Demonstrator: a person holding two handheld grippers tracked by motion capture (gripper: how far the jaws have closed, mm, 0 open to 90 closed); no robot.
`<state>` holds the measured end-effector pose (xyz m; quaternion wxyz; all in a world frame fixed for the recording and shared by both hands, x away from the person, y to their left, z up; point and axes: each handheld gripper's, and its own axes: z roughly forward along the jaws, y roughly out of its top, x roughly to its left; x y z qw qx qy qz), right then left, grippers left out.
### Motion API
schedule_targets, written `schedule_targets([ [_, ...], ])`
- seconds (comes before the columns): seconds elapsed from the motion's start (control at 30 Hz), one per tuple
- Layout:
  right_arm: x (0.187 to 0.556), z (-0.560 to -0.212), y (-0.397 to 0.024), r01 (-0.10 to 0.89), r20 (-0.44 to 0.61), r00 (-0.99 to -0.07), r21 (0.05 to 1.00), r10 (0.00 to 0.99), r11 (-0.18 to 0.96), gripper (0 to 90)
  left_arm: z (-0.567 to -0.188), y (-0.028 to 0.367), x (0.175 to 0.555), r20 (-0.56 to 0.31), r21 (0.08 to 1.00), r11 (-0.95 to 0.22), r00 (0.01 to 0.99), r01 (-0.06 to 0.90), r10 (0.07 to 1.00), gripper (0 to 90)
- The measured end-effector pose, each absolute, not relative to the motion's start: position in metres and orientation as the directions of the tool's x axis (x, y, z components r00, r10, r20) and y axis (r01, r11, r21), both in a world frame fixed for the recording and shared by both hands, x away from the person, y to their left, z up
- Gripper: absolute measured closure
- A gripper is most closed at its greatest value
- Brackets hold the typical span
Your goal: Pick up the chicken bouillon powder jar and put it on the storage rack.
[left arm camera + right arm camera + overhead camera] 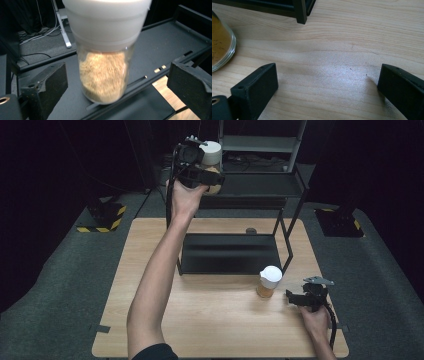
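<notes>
A glass jar (213,161) with a white lid and tan grainy filling stands on the top shelf (260,185) of a black rack. My left gripper (207,171) is raised to it. In the left gripper view the jar (103,75) sits upright on the shelf (160,47) between the wide-apart jaws of the left gripper (117,77), with gaps on both sides. A second white-lidded jar (269,281) stands on the wooden table (210,320). Just to its right my right gripper (296,297) rests low, open and empty; its own view has this right gripper (328,85) over bare wood, the jar (220,42) at far left.
The rack's lower shelf (230,252) lies on the table's far half, one leg (300,11) close ahead of the right gripper. A small dark round object (251,230) sits behind the rack. Grey shelving (260,142) and striped floor bases (102,217) lie beyond the table.
</notes>
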<state>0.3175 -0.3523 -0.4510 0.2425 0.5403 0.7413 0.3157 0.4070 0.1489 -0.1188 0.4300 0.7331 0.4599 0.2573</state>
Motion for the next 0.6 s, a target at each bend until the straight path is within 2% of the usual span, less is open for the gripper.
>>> schedule_targets([
  [0.6, 0.317, -0.451, -0.352, 0.647, -0.019, -0.297, 0.731, 0.955, 0.216, 2.4, -0.144, 0.173, 0.367, -0.016, 0.892, -0.203, 0.477, 0.404, 0.879, 4.1],
])
